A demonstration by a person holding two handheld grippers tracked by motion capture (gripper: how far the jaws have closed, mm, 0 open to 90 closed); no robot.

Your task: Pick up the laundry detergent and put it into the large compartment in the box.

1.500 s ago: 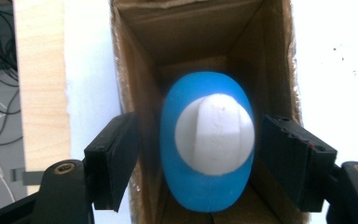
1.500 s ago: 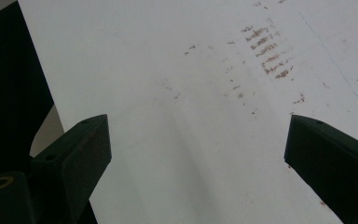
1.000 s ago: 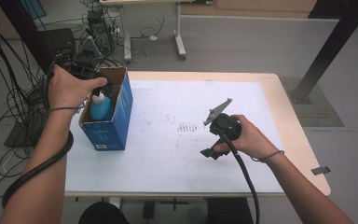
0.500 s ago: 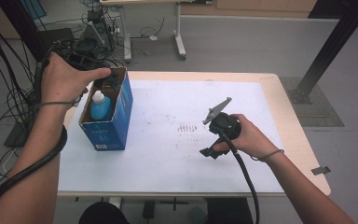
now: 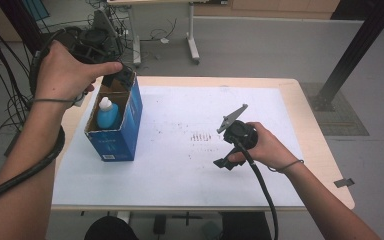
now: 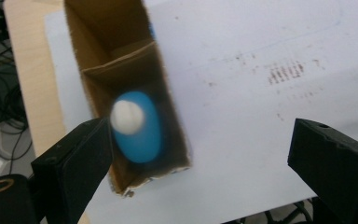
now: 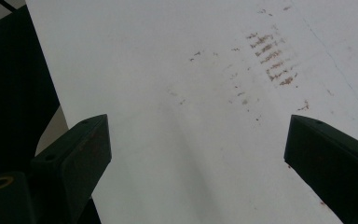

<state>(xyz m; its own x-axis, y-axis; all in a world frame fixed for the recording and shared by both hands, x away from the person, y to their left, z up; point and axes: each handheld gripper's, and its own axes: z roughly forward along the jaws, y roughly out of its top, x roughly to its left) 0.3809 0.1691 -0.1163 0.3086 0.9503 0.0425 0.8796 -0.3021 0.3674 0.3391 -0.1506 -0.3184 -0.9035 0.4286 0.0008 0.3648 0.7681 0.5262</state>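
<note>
Bottle stands upright in the blue box, directly below the left hand-held gripper, whose jaws have just opened, empty.

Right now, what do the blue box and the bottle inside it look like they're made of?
Box: looks like cardboard, with a printed blue, slightly glossy outside and a raw brown inside with a folded divider. Bottle: probably plastic, with a smooth blue body and a white cap; it is blurred in the left gripper view, so the finish is uncertain.
</note>
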